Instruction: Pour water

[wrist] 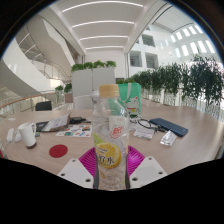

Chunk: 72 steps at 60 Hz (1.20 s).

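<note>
A clear plastic bottle [111,140] with a white cap and a yellow citrus label stands upright between my fingers. My gripper [112,160] is shut on the bottle's lower body, with the magenta pads [91,158] pressing its sides. The bottle is held above the table [60,140]. A white cup [27,134] stands on the table at the left, beyond the fingers.
A red coaster [58,150] lies on the table left of the bottle. Papers and a laptop [52,124] lie behind it. A dark tablet [168,126] and small items lie at the right. Planters [92,80] and plants stand beyond the table.
</note>
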Each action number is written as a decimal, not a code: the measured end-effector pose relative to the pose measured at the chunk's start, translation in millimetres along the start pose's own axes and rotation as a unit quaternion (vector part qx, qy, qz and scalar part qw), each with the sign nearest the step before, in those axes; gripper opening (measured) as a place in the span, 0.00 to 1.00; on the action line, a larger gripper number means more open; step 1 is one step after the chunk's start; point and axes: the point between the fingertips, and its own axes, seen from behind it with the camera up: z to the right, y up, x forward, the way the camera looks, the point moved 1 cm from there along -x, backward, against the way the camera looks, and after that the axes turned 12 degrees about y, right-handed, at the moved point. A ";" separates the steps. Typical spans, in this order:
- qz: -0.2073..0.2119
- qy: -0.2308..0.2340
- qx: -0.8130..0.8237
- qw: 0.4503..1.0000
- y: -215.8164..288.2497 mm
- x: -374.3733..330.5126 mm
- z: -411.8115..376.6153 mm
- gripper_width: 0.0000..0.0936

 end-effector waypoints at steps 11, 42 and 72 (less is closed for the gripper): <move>-0.015 0.022 -0.014 1.000 60.9 11.4 -5.0 0.34; -0.104 -0.024 -0.687 0.719 154.5 117.9 -235.4 0.35; -0.189 -0.036 -0.926 0.326 142.0 145.2 -305.8 0.35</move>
